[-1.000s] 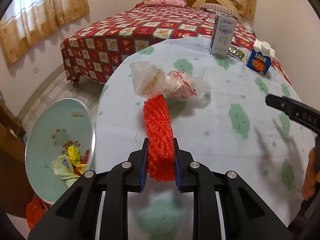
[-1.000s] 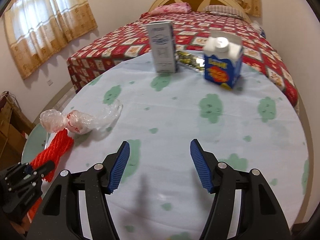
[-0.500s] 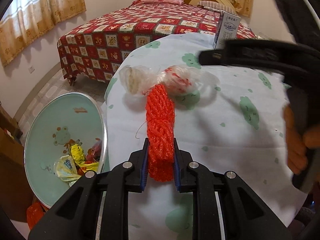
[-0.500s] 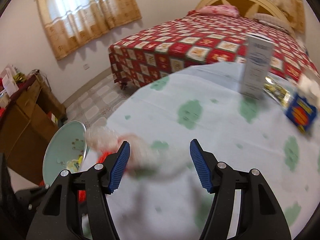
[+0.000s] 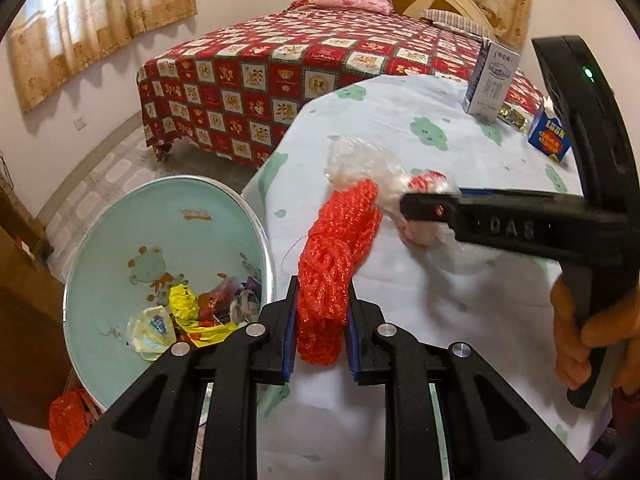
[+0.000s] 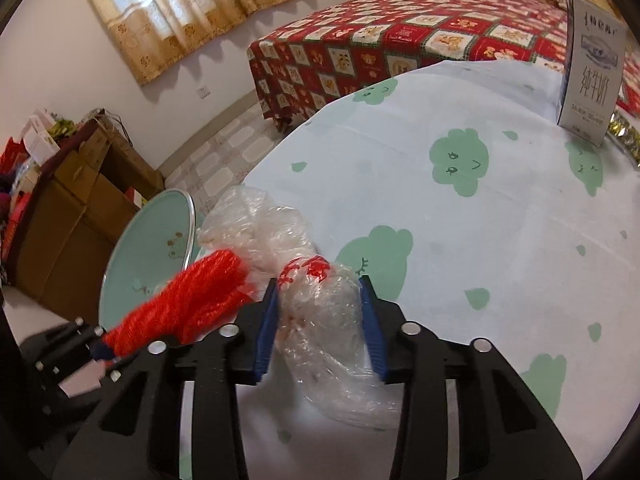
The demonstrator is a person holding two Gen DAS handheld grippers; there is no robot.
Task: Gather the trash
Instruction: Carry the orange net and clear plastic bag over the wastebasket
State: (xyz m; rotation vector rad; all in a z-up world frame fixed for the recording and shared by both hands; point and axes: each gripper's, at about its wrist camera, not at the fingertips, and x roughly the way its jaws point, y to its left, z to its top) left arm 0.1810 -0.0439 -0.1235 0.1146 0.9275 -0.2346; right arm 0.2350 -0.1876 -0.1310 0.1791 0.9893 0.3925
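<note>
My left gripper [image 5: 320, 320] is shut on a red foam net [image 5: 334, 256] at the table's left edge, next to the pale green trash bin [image 5: 120, 240] that holds several wrappers. The net also shows in the right wrist view [image 6: 192, 296]. My right gripper [image 6: 320, 320] has its blue pads on both sides of a crumpled clear plastic bag with red print [image 6: 320, 308] lying on the tablecloth; the pads touch it. In the left wrist view the right gripper [image 5: 424, 210] reaches in from the right over that bag [image 5: 372, 168].
A grey milk carton [image 6: 592, 76], a gold foil wrapper [image 6: 624, 136] and a blue juice carton [image 5: 550, 136] stand at the table's far side. A bed with a red quilt [image 5: 320, 68] lies beyond. Cardboard boxes [image 6: 60, 208] stand left of the bin.
My right gripper swung left across the table and narrowed around the clear plastic bag. My left gripper, still holding the red net, drew back toward the table's left edge and the bin.
</note>
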